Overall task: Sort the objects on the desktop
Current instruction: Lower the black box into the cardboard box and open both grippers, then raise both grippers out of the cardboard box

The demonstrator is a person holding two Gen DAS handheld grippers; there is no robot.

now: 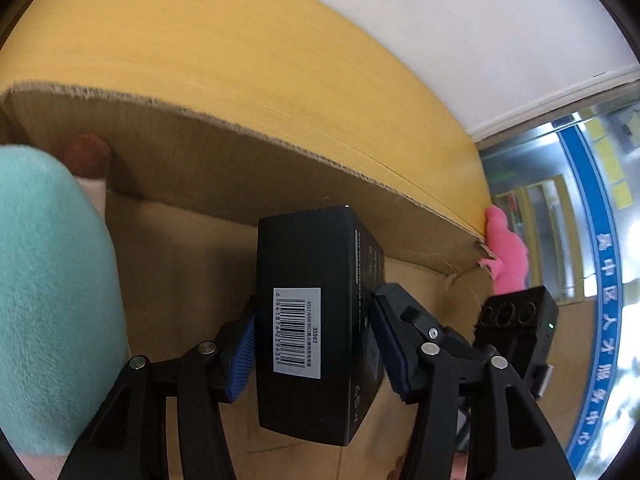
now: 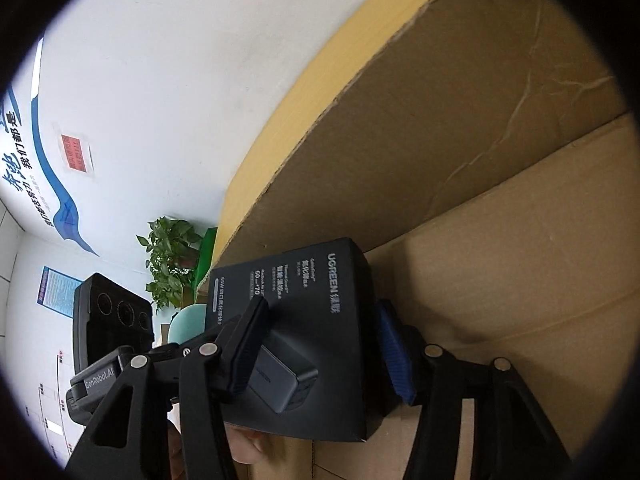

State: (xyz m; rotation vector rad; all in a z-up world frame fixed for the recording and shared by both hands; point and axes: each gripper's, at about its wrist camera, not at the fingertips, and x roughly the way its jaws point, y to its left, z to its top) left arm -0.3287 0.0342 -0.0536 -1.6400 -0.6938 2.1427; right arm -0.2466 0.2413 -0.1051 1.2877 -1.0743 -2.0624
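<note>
Black box (image 1: 316, 320) sitting between jaws of both grippers, inside cardboard carton (image 1: 280, 176). Left gripper (image 1: 312, 344) – pads flanking box, grip uncertain. Right gripper (image 2: 316, 344) – near pad pressing, far pad apart. Risk: box tipping sideways if one releases early. Both angling downward into carton.

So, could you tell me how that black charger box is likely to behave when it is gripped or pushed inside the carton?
The black box looks stiff: flat faces and sharp edges, so it probably won't bend. Its smooth printed faces may slip against the blue pads. It cannot roll, but lying flat on the cardboard carton it should slide rather than tip when pushed.
</note>
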